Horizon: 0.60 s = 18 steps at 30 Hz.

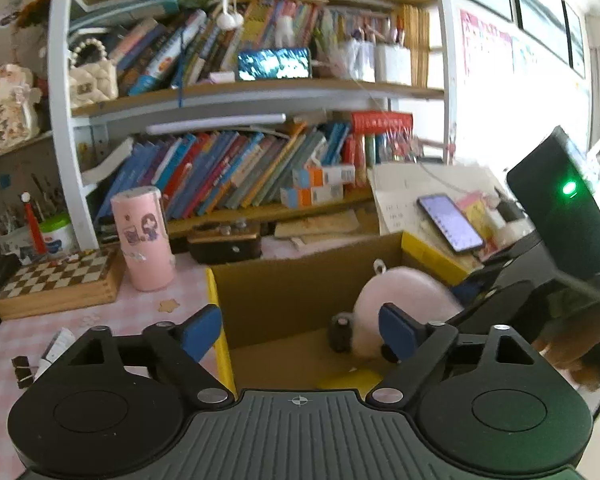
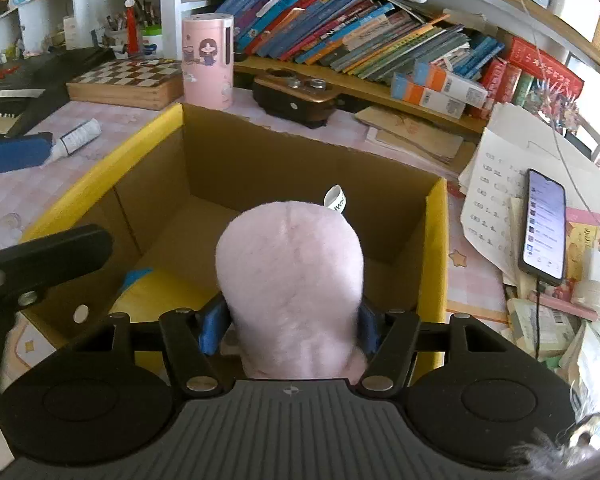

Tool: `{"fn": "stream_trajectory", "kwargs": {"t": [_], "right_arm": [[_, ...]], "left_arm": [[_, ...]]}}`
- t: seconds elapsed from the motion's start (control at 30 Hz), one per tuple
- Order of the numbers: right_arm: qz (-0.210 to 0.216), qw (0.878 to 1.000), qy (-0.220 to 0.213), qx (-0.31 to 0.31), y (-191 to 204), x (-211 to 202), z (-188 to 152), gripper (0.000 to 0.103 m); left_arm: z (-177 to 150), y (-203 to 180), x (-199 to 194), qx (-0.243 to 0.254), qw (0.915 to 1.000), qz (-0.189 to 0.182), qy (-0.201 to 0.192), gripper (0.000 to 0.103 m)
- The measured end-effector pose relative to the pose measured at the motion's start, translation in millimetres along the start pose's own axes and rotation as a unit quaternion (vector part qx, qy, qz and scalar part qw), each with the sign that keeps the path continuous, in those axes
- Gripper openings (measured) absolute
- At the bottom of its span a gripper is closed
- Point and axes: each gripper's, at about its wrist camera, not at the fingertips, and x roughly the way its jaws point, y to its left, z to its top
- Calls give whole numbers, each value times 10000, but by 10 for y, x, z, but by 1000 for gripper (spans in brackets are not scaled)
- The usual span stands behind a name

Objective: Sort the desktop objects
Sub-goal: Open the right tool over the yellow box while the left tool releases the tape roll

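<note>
Pink plush toy (image 2: pixel 290 280) sits clamped between the right jaws.

one cardboard box (image 2: pixel 228 168), one pink plush toy (image 2: pixel 290 280), one phone (image 2: pixel 544 224), one chessboard (image 2: pixel 124 80), one pink canister (image 2: pixel 207 60), two orange-and-blue cartons (image 2: pixel 440 88)

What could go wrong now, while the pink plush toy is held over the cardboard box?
1. The right hand-held gripper grips only the near end of the soft pink plush toy, so it may sag or slip.
2. The brown cardboard box with yellow edges is light; a bump could push it toward the black smartphone.
3. The open left hand-held gripper is close and may collide.
</note>
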Motion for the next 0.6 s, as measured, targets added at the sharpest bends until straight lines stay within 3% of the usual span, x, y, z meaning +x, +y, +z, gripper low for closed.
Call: {"fn": "stream_trajectory", "kwargs": {"t": [0.07, 0.13, 0.6], "right_arm": [[24, 10000, -71, -29, 36, -14, 17, 69], [-39, 9998, -167, -76, 62, -32, 46, 84], [-474, 9952, -826, 213, 176, -485, -49, 88]], "left_arm": [[-2, 13, -75, -33, 10000, 17, -59, 96], [-9, 28, -125, -48, 10000, 51, -60, 98], [-162, 217, -425, -288, 9996, 63, 32, 103]]}}
